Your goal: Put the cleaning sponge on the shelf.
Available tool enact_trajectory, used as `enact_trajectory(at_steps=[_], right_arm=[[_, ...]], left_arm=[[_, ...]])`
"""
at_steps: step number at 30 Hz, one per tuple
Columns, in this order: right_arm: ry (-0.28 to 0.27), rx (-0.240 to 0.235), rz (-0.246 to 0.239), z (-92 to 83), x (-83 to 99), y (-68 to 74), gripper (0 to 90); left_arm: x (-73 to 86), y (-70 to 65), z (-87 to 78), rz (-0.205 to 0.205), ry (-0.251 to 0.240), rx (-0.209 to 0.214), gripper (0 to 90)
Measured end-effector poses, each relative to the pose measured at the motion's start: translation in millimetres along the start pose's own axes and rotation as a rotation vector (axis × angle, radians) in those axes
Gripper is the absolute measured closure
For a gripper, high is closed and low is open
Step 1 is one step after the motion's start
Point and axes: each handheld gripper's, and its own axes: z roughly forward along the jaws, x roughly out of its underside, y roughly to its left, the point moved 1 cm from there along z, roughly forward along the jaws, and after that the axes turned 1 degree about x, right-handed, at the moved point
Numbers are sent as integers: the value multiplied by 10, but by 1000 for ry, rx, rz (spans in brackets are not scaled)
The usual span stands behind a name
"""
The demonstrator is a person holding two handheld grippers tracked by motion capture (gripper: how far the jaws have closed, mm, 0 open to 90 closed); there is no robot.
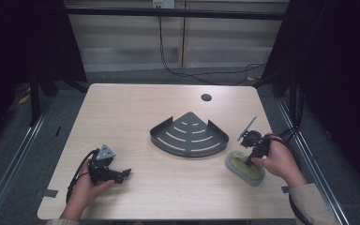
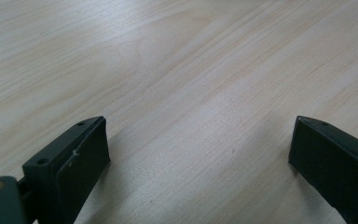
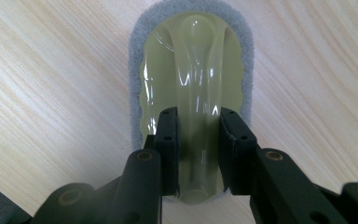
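Note:
A scrubbing sponge [image 1: 244, 168] with a grey pad and a pale yellow plastic handle lies on the table at the right. My right gripper [image 1: 249, 161] points down onto it. In the right gripper view the sponge [image 3: 191, 70] has its raised yellow handle ridge clamped between the two black pads [image 3: 168, 140] of the right gripper [image 3: 198, 135], which is shut on it. My left gripper [image 1: 124, 174] rests low at the front left, held by a hand. The left gripper [image 2: 198, 154] has its jaws wide apart over bare wood, with nothing between them.
A dark metal corner shelf [image 1: 190, 134], fan-shaped with slots, sits in the middle of the wooden table [image 1: 136, 108]. A round cable hole [image 1: 206, 97] lies near the far edge. Cables trail off the right side and along the floor behind.

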Motion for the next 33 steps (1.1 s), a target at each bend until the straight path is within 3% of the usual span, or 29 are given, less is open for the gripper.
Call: enact_trajectory(at_steps=[8,33], right_arm=[[21,3,1,-81,-17,-10,712],[2,22,-5,-420,-203,-54,714]], left_arm=[[0,-1,0,0,0,-2,44],[0,0,0,1,0,-2,44]])
